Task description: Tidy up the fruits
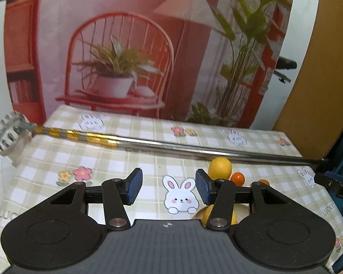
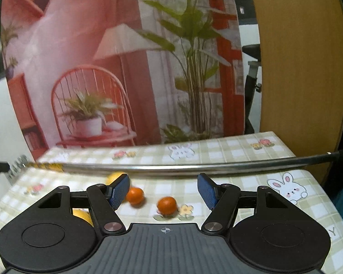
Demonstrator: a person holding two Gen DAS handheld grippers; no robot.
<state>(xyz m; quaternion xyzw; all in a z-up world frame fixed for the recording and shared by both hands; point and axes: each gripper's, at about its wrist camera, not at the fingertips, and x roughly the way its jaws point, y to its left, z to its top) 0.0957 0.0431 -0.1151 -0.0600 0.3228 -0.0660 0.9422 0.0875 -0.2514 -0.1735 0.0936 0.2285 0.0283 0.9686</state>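
On the bench (image 2: 240,150), which wears a checked cloth with bunnies and flowers printed on it, the fruit sits loose in a small cluster toward the middle. From the right wrist view, two small oranges lie side by side but apart: one (image 2: 136,195) just next to the left pad of the right claw (image 2: 163,190), the other (image 2: 167,205) a bit nearer the camera, beside a printed flower. A yellow fruit (image 2: 115,176) sits behind them, closer to the far edge, and a second yellow one (image 2: 82,215) peeks out from under the claw's left arm (mostly hidden, so hard to say much about it).

The right claw has its blue pads spread wide with nothing between them. Same story for the left claw (image 1: 169,187): pads apart, only a printed bunny showing in the gap. In the left wrist view the far yellow fruit (image 1: 220,167) shows behind the right pad, with one small orange (image 1: 237,179) just beside it and another (image 1: 263,182) only a sliver over the claw's arm. The near yellow fruit (image 1: 208,214) is tucked under the linkage.

A long metal rod (image 1: 194,147) with a gold-patterned handle stretches across the bench from side to side, ending in a slotted round head (image 1: 8,134) at the left edge.
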